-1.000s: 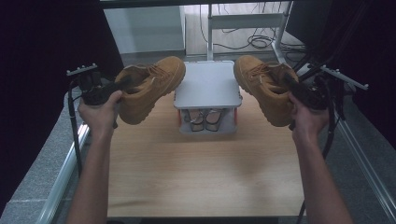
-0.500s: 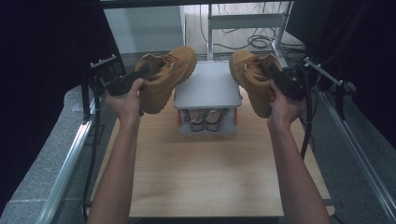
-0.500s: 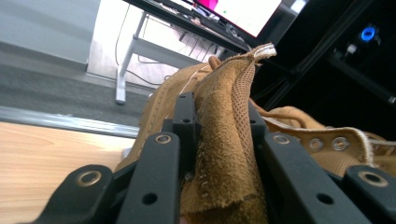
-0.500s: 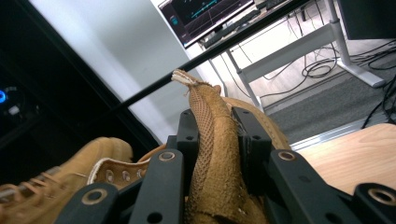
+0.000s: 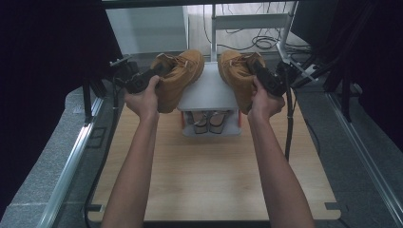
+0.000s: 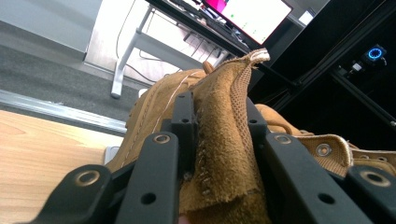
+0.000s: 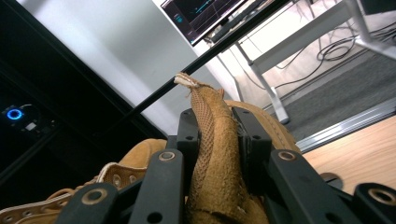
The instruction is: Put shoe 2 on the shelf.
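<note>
left gripper (image 5: 159,73): jaws clamp left boot (image 5: 178,78) by its tongue | right gripper (image 5: 254,71): jaws clamp right boot (image 5: 237,76) likewise | both above the small rack (image 5: 209,92) on the bench (image 5: 209,175), likely to set them on top

Both forearms stretch forward from the near edge, roughly parallel. The left hand (image 5: 142,99) grips the left gripper (image 5: 159,72), its 2 jaws clamped on tan suede. The right hand (image 5: 264,102) mirrors it, the right gripper (image 5: 252,68) pinching likewise, held aloft.
</note>
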{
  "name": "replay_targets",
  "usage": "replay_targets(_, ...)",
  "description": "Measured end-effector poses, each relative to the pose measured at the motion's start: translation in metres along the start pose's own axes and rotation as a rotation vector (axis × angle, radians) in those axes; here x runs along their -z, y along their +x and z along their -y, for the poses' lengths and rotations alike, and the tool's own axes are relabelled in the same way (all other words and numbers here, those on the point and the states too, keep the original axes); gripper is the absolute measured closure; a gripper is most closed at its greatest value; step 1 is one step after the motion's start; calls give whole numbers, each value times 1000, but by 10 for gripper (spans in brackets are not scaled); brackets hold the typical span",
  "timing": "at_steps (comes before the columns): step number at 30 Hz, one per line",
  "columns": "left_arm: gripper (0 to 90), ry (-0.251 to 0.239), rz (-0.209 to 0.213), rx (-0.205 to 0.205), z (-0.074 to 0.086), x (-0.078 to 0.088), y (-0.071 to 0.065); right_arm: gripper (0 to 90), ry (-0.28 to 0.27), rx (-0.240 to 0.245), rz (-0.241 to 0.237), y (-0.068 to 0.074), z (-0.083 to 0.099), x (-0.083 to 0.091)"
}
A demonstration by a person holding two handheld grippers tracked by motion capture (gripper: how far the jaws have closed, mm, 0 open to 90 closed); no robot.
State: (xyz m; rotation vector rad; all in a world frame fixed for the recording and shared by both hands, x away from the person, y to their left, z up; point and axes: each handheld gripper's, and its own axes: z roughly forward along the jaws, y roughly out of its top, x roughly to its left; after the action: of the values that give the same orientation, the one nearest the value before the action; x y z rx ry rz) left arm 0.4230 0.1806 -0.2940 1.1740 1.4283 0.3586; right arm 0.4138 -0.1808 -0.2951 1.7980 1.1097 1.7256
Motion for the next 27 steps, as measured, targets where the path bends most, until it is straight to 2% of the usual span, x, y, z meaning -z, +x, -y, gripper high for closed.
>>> replay_targets(10,736,20,26,35,5,-13,-4,748,8,-63,-19,7,11,-11)
replay_targets(18,725,27,29,43,9,-21,-11,747,20,-110,-22,12,17,-17)
replay_targets(22,710,58,25,49,14,-25,-9,740,44,-114,-21,13,22,-20)
replay_targets(23,703,65,24,51,15,-27,-8,736,57,-105,-10,11,24,-21)
replay_targets(25,690,70,31,57,16,-27,-4,724,66,-99,-18,6,23,-22)
replay_targets(27,665,73,41,65,16,-27,0,701,86,-69,-28,1,20,-23)
